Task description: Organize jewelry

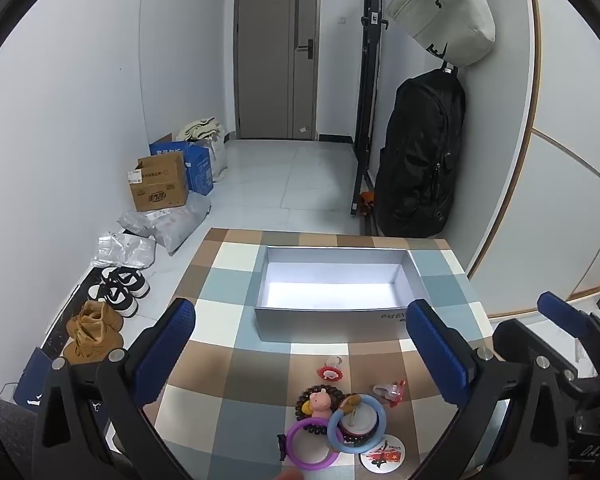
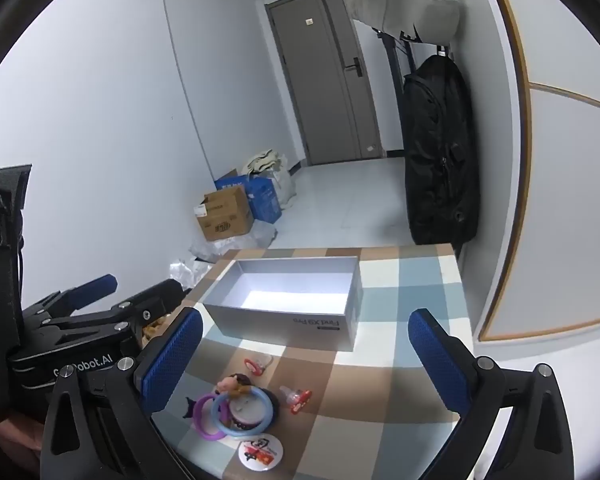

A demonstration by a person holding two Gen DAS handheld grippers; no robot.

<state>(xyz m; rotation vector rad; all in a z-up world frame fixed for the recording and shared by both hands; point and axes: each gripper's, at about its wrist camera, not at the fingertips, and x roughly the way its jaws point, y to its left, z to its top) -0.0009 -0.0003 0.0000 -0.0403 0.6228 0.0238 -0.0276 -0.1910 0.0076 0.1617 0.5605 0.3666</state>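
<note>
Ahead of both grippers, an open grey cardboard box (image 1: 332, 284) sits on the checked tablecloth (image 1: 228, 312). The left gripper (image 1: 300, 344) and right gripper (image 2: 306, 354) gape wide, empty. Below them lie a blue plastic ring (image 1: 356, 424), overlapping a purple ring (image 1: 310, 442), and a small pink pig charm (image 1: 320, 400).

box (image 1: 332, 312): grey, open-topped, rectangular, upright on the checked table, nothing visible inside
blue bangle (image 1: 374, 436): overlaps the purple one, leaning on the heap
purple bangle (image 1: 300, 458): lies flat at the near table edge
pig charm (image 1: 320, 402): pink, atop a dark beaded bracelet (image 1: 300, 404)
red ring (image 1: 330, 372): alone, between heap and box
second red ring (image 1: 394, 392): just right of the heap
round badge (image 1: 382, 456): white with red print, flat, touching the blue bangle
</note>
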